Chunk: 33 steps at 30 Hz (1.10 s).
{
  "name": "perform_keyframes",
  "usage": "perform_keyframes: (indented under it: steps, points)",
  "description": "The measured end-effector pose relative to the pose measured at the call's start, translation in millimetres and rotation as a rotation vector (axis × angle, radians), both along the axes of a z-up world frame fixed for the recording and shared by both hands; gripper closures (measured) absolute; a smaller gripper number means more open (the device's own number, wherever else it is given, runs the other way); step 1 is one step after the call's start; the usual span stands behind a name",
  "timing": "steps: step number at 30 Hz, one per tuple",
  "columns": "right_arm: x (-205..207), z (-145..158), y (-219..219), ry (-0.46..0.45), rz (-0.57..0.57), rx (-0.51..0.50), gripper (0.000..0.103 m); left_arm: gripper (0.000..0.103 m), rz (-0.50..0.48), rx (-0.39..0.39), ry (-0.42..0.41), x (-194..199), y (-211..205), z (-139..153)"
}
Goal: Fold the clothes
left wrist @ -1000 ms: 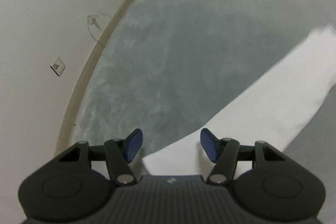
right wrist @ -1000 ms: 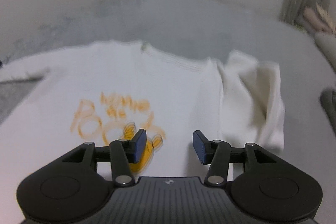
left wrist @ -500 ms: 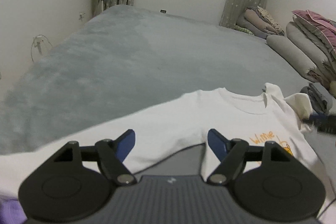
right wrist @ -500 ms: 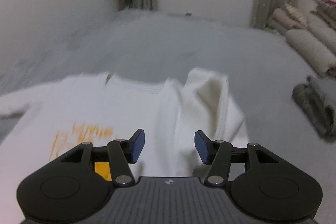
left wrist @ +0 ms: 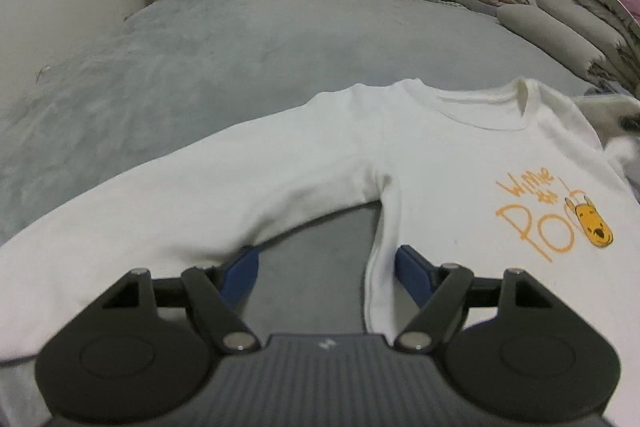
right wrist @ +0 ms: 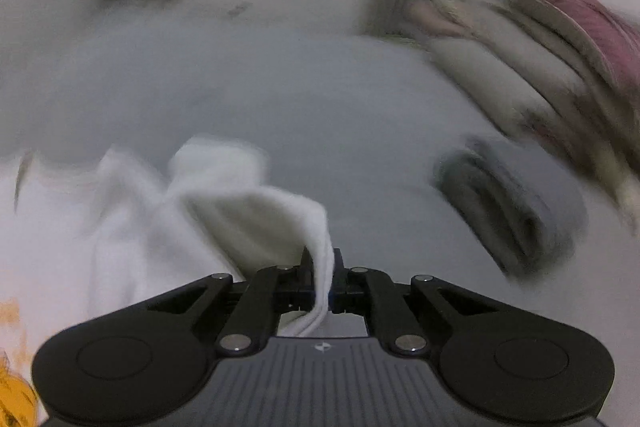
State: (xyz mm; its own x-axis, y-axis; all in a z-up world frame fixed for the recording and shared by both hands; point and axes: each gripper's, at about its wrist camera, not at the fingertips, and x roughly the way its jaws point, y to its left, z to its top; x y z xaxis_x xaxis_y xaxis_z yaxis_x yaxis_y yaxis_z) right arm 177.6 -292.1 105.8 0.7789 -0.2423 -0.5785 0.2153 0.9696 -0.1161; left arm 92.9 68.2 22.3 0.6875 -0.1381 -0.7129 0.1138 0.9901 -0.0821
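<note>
Right gripper [right wrist: 322, 281] just closed, fingers now pinching white sleeve [right wrist: 320, 247]; left gripper [left wrist: 326, 267] widened earlier.

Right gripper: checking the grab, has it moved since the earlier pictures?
Yes. The right gripper swung right toward the folded grey garment, its jaws just closing on the white sweatshirt's sleeve.

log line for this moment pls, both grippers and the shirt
left gripper: open, over armpit gap | right gripper: just closed on sleeve edge | white sweatshirt: flat on bed, unfolded

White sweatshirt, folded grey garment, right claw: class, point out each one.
white sweatshirt [left wrist: 400, 155]: left wrist view, chest below the collar.
folded grey garment [right wrist: 504, 203]: right wrist view, its top fold.
right claw [right wrist: 322, 281]: right wrist view, between its tips, shut on sweatshirt fabric.
</note>
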Motion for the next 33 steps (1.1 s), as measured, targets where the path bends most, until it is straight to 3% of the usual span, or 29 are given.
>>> perform_keyframes:
  steps: [2, 4, 6, 8, 10, 12, 14, 17, 20, 22, 25, 27, 30, 33]
  points:
    - [-33, -3, -35, -0.062, -0.165, 0.169, 0.1, 0.029, 0.011, 0.003, -0.001, 1, -2, -1]
    - [-59, -17, -59, -0.051, -0.262, 0.335, 0.1, 0.028, 0.012, 0.023, -0.009, 1, -5, -1]
    - [-87, -28, -74, -0.056, -0.344, 0.455, 0.098, 0.028, 0.015, 0.026, -0.012, 1, -5, -2]
    - [-112, -41, -88, -0.079, -0.421, 0.633, 0.088, 0.028, 0.017, 0.024, -0.013, 0, -5, -1]
    - [-127, -50, -97, -0.128, -0.452, 0.778, 0.088, 0.028, 0.013, 0.017, -0.018, -1, -3, -2]
    - [-121, -38, -95, -0.106, -0.402, 0.665, 0.084, 0.028, 0.003, 0.008, -0.017, -1, 0, 5]
    - [-116, -25, -90, -0.096, -0.347, 0.539, 0.063, 0.029, -0.009, -0.003, -0.015, 1, 3, 14]
    - [-109, 3, -69, -0.152, -0.173, 0.285, 0.044, 0.029, -0.054, -0.059, -0.052, 3, 8, 38]
    - [-76, 15, -50, -0.111, -0.01, 0.129, 0.042, 0.029, -0.141, -0.109, -0.102, 20, 1, 66]
    - [-52, 22, -37, -0.08, 0.092, 0.041, 0.042, 0.029, -0.204, -0.042, -0.108, 46, -22, 77]
    - [-18, 24, -10, -0.029, 0.246, -0.03, 0.042, 0.029, -0.338, 0.058, -0.078, 91, -63, 76]
    - [-1, 23, 9, 0.001, 0.407, -0.015, 0.042, 0.028, -0.401, 0.082, -0.048, 117, -84, 66]
    - [29, 7, 33, 0.101, 0.559, 0.018, 0.042, 0.027, -0.4, 0.08, -0.001, 148, -95, 47]
    - [52, -17, 41, 0.191, 0.568, 0.001, 0.042, 0.027, -0.376, 0.112, 0.017, 166, -95, 26]
